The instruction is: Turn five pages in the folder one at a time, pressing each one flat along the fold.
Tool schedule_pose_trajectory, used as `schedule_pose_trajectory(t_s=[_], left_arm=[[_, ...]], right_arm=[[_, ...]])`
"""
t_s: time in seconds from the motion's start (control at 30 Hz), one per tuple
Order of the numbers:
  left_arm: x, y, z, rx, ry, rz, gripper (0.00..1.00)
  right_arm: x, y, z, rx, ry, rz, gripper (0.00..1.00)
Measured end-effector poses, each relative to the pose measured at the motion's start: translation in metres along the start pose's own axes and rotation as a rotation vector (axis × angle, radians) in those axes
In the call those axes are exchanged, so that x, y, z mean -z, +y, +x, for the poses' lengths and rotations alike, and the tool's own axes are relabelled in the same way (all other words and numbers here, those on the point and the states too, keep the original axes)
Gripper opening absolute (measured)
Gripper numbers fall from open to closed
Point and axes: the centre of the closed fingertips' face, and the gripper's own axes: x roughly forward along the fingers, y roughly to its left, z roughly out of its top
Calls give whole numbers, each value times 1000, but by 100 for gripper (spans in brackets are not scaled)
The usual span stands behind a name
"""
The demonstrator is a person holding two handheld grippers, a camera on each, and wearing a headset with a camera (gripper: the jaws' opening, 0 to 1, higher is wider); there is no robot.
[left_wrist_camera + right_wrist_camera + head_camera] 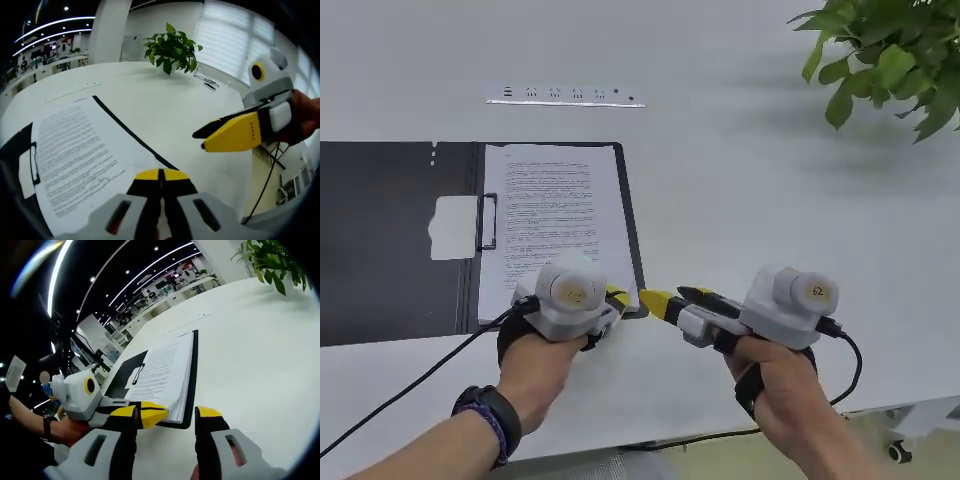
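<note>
The left claw (617, 298), shut and seemingly empty, sits at the open folder's (390, 260) near right corner; the right claw (172, 415) gapes empty just beside that corner. A careless pinch there could lift several pages (555, 215) together.

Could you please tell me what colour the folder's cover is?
The folder is black, clearest in the head view.

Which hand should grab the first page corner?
Probably the right gripper: its jaws are open and aimed at the lower corner of the pages. The left gripper is shut, over that corner.
</note>
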Motion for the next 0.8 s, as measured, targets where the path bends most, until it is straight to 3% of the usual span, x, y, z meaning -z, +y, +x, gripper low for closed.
schedule_pose_trajectory(t_s=[0.1, 0.3, 0.63, 0.8], left_arm=[[-3, -1, -2, 0, -9, -1, 0], [-5, -2, -5, 3, -18, 2, 0], [-9, -4, -10, 8, -30, 20, 0], [-9, -4, -13, 7, -29, 38, 0]], right_arm=[[-1, -1, 11, -6, 10, 4, 39], [1, 0, 31, -40, 15, 105, 31], [9, 1, 52, -54, 57, 124, 23], [4, -1, 58, -42, 31, 160, 14]])
